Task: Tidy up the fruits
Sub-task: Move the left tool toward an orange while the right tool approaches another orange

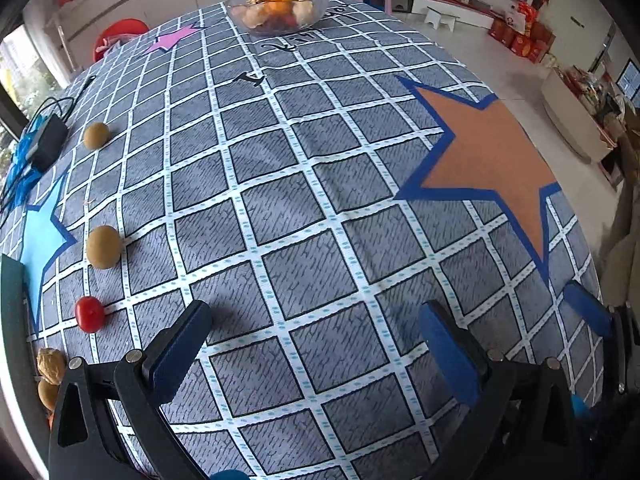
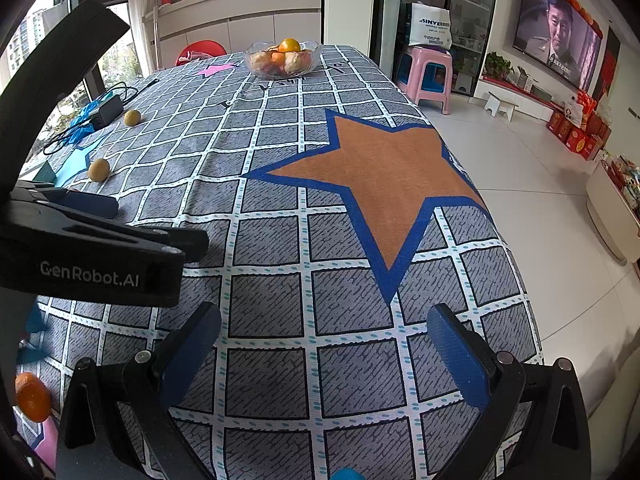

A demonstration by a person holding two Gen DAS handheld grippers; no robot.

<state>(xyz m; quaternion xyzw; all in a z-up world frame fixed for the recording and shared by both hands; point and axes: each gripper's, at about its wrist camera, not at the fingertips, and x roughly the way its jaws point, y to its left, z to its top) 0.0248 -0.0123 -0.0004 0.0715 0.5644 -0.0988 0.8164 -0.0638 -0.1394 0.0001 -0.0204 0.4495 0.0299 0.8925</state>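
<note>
Two tongs, left tongs [image 1: 316, 344] and right tongs [image 2: 324, 344], gaped wide and empty; the small red fruit [image 1: 90, 314] near the desk's left edge looked light, smooth, bruisable, best pinched across its middle.

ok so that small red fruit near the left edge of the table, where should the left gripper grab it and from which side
Grip the red fruit across its middle, at its widest part. It is small, rounded and sits alone on the tablecloth, with bare cloth on both sides. The left hand-held gripper is already open with the fruit off to its left, so I'd swing left and come down from above, one finger on each side.
</note>
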